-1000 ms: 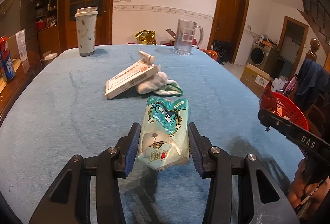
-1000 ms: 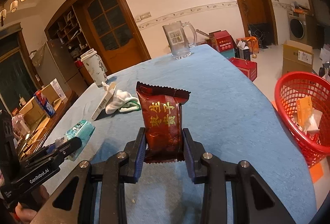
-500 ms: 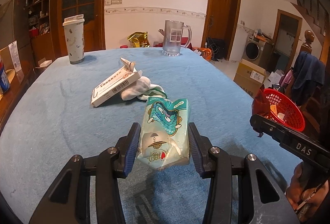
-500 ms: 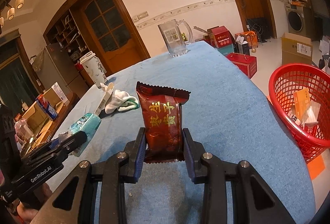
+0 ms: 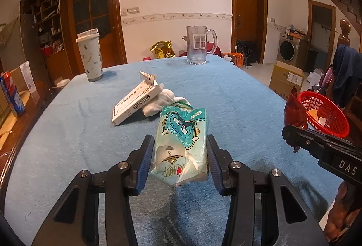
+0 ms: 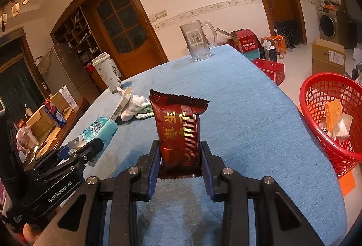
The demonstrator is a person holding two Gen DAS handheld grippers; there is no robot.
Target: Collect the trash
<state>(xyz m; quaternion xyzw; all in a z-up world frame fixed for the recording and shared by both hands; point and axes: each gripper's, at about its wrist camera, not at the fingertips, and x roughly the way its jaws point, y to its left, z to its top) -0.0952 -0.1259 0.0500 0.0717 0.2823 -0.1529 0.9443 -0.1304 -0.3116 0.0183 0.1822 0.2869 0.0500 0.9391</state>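
Glossy dark-red foil, crimped at the top, was the snack packet (image 6: 178, 130) pinched upright in the right gripper (image 6: 178, 161) above the worktop (image 6: 244, 114). The left gripper (image 5: 179, 163) clamped a soft teal tissue pack (image 5: 181, 144) and had swung slightly toward the red mesh basket (image 5: 328, 114) (already holding scraps), so both seemed ready for dropping in.

Blue cloth-covered bench (image 6: 237, 110) is wide open toward the red plastic mesh basket (image 6: 316, 96); only the white cardboard box (image 5: 135, 101) clutters the middle.
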